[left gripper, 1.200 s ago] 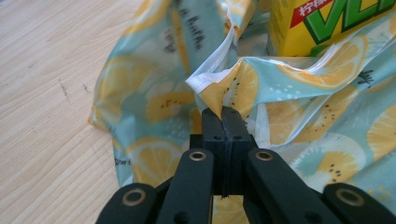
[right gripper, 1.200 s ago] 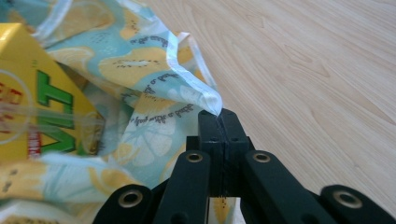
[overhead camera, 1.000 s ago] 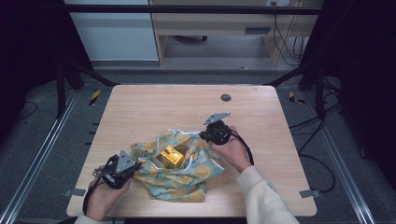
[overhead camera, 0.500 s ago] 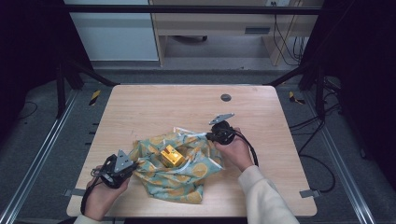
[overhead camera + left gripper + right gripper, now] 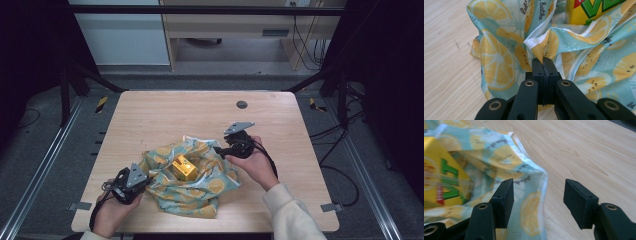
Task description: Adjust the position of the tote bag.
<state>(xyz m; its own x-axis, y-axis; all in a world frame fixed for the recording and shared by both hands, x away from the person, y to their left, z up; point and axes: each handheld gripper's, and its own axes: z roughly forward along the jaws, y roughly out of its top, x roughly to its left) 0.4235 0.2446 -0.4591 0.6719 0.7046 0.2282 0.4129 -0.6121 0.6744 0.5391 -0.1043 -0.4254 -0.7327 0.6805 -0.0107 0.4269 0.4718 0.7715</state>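
Left gripper (image 5: 543,61) low in frame, jaws clamped on cloth (image 5: 499,57) hem, right gripper (image 5: 539,195) wide apart astride cloth edge, yellow box (image 5: 183,167) mid-cloth, centre table (image 5: 165,112)

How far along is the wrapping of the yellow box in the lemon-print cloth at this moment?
Done: the yellow box sits in the middle of the lemon-print cloth on the table. In hand: the left gripper is shut on a hemmed edge of the cloth, while the right gripper is open with the far edge between its jaws, not yet pinched. Left: the box is uncovered on top, so the cloth must be closed over it.
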